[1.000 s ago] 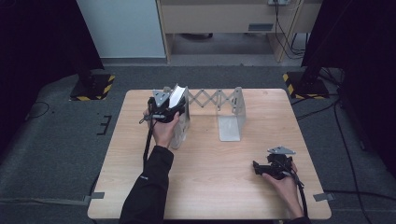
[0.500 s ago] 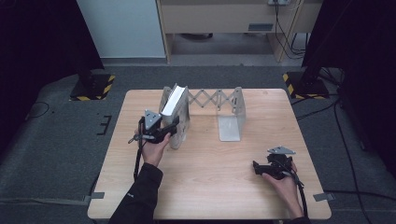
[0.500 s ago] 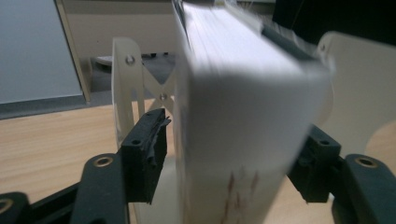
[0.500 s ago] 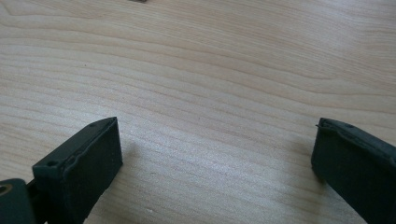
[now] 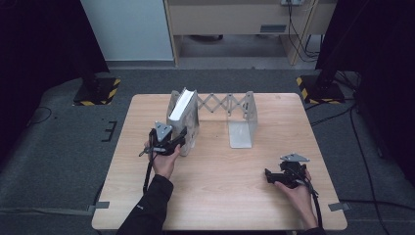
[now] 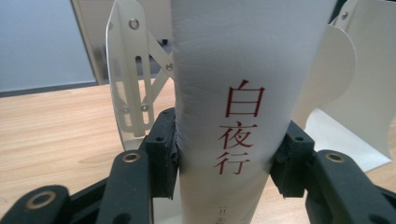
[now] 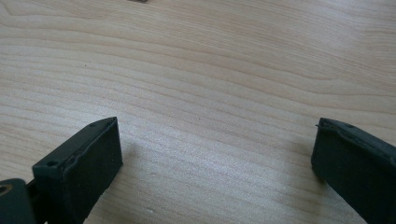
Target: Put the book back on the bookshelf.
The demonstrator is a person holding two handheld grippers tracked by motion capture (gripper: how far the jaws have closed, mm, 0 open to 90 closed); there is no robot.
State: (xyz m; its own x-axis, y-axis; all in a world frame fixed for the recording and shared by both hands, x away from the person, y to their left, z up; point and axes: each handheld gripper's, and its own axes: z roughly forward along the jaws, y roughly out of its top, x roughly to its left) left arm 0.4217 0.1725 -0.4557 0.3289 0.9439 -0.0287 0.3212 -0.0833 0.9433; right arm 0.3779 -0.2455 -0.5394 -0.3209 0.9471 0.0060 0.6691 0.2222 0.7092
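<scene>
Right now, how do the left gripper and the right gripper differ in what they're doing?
The left gripper is shut on the white book's spine, its jaws having just closed; the right gripper stands open with nothing between its jaws. The left one sits by the expandable metal bookend rack; the right one rests low over bare wooden table, apart from it. Both have black jaws.

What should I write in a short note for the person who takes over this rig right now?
Left gripper: shut on the spine of the white book with red characters; its jaws have just been closing.
Right gripper: open, holding nothing, low over the bare light wooden table.
The book stands upright at the left end plate of the white metal expandable book rack.
Done: book gripped.
Left: what comes next is not clear; probably pulling the book out or seating it, with the right gripper free to steady the rack.
</scene>
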